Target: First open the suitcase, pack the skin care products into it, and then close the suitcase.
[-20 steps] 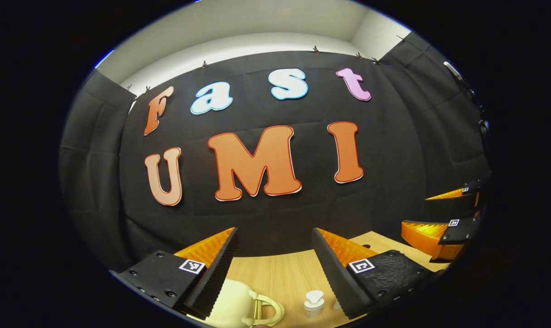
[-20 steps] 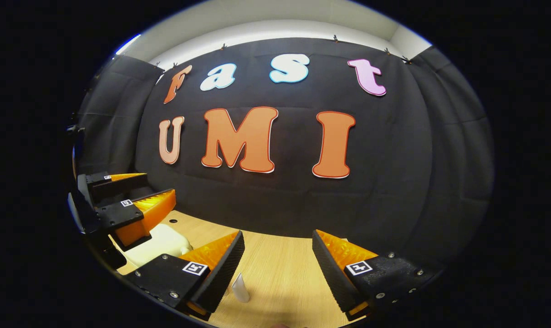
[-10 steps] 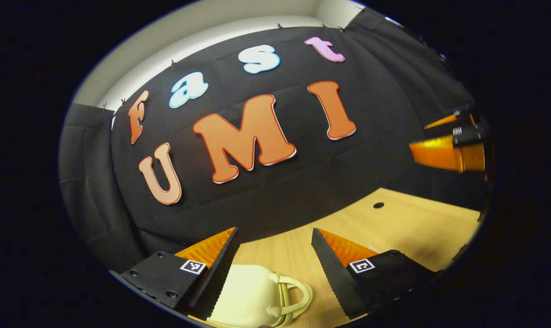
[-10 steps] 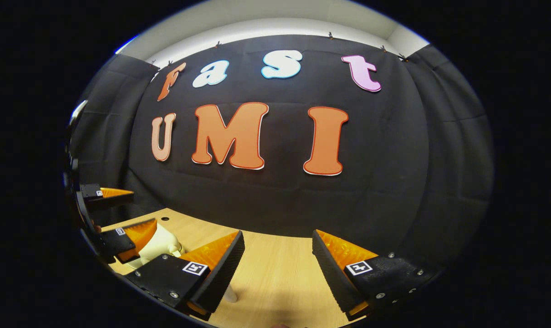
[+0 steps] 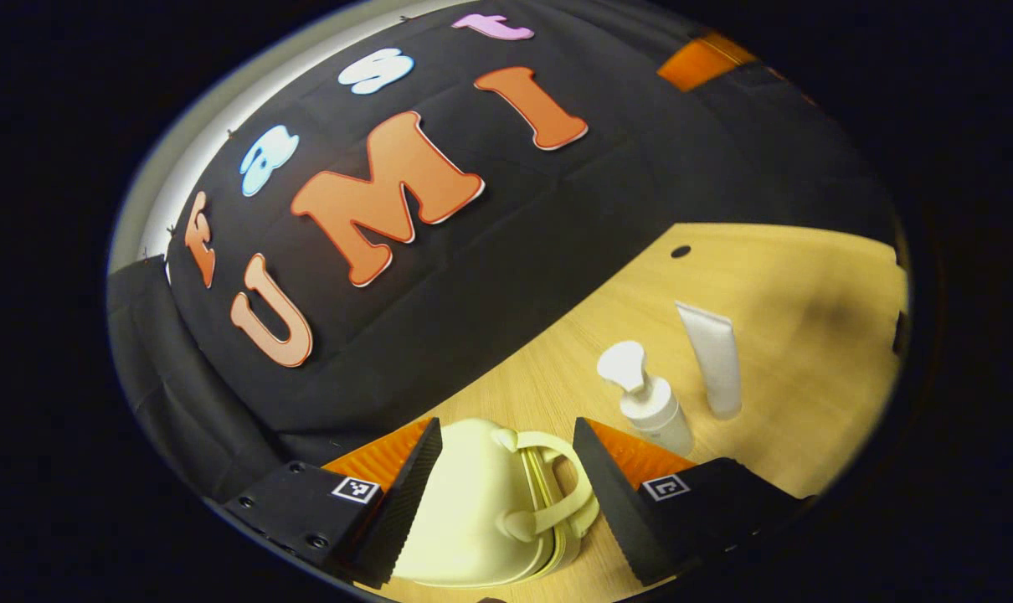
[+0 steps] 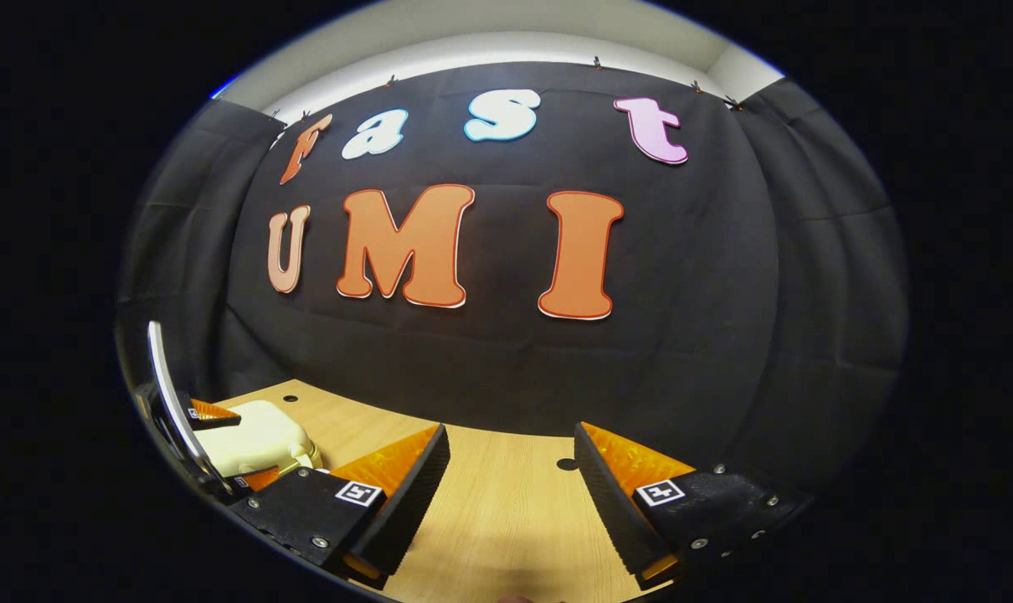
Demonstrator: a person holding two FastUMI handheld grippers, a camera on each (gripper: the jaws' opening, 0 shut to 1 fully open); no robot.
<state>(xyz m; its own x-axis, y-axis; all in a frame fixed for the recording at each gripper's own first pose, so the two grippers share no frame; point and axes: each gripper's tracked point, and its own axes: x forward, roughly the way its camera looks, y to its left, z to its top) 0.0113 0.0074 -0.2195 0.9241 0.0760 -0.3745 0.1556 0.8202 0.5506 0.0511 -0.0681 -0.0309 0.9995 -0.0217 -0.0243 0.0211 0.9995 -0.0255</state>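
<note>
Suitcase [image 5: 481, 511] is a small cream hard-shell thing with a looped handle, lid down, lying on the wooden table [image 5: 774, 276]. It sits between the spread fingers of the left gripper [image 5: 502, 473]. Just beside its handle stands a white pump bottle [image 5: 647, 399], then a white tube [image 5: 712, 358]; no readable labels. Right gripper [image 6: 511, 469] hangs wide apart over the table, holding nothing.
</note>
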